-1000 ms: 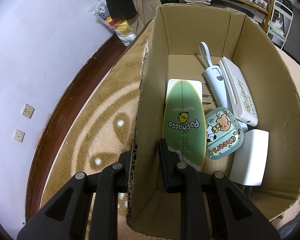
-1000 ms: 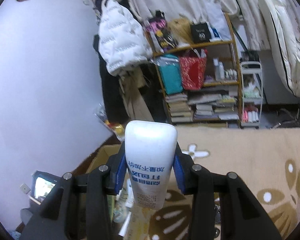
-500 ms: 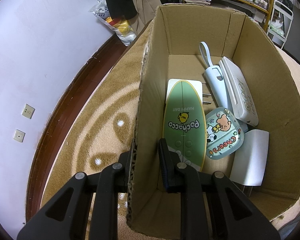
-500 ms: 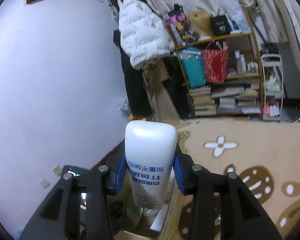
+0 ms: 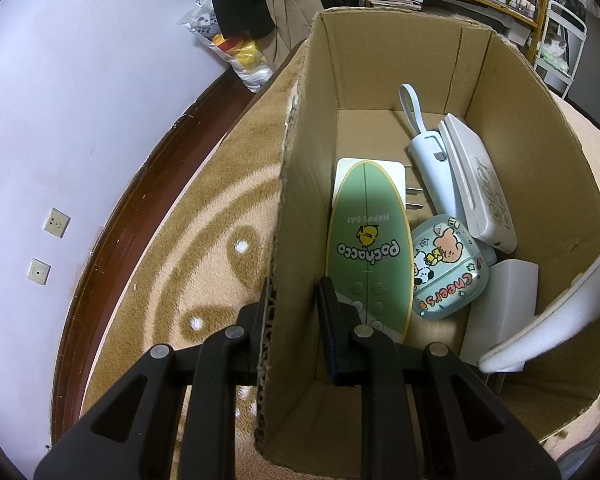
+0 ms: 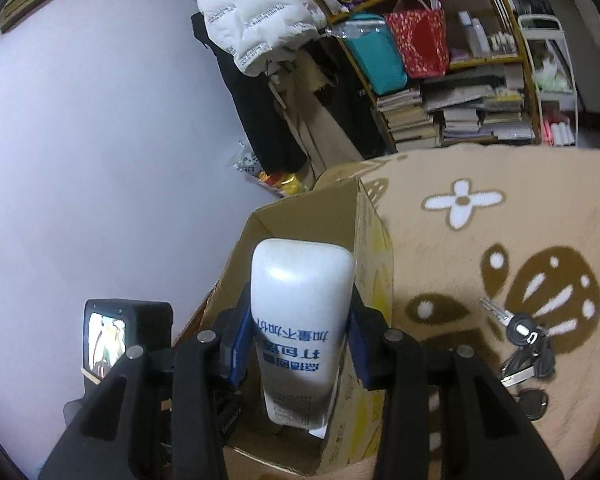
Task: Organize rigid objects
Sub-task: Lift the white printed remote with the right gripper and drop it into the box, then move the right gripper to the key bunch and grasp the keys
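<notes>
Green board (image 5: 366, 240) reads "Pochacco, HAPPY DAY"; round case (image 5: 446, 266) reads "Cheers".

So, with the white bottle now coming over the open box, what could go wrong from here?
1. The white bottle in the right gripper may land on the Cheers case or the white charger, since the box floor is crowded there.
2. The left gripper pinches only the thin wall of the cardboard box; a knock could bend it or tip the box.
</notes>
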Motion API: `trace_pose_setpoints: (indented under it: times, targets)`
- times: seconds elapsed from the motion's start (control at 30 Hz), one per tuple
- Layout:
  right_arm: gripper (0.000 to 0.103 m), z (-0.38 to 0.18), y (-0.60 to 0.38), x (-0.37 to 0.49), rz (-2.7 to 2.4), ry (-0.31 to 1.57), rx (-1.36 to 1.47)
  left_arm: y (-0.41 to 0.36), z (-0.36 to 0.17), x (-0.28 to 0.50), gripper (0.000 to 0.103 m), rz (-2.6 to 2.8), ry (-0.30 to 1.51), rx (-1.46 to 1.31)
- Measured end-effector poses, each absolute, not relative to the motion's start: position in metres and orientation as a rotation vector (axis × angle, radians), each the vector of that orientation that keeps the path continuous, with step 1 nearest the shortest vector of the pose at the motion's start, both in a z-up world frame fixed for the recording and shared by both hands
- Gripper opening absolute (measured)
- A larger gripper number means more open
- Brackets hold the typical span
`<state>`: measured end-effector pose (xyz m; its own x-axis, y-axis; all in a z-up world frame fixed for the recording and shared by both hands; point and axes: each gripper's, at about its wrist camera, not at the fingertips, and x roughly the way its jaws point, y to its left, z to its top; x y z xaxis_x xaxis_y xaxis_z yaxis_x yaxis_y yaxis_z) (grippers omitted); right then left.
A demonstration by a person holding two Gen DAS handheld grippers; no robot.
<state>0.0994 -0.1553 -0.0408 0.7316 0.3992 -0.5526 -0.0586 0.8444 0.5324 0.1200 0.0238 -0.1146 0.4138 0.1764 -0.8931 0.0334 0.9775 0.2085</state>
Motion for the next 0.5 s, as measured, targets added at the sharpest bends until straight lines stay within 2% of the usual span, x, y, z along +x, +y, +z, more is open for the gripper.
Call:
trace_pose_setpoints:
  times: [0.23,0.5]
  targets:
    - [0.048,-0.039,-0.148,0.106,0.26,0.718,0.463,0.025,-0.115,0.12,0.02,0.089,1.144,0.207]
    - [0.08,-0.034,-0.156,0.103,0.233,0.694,0.461,0.024,-0.114,0.121,0.02,0.087,1.144,0.209]
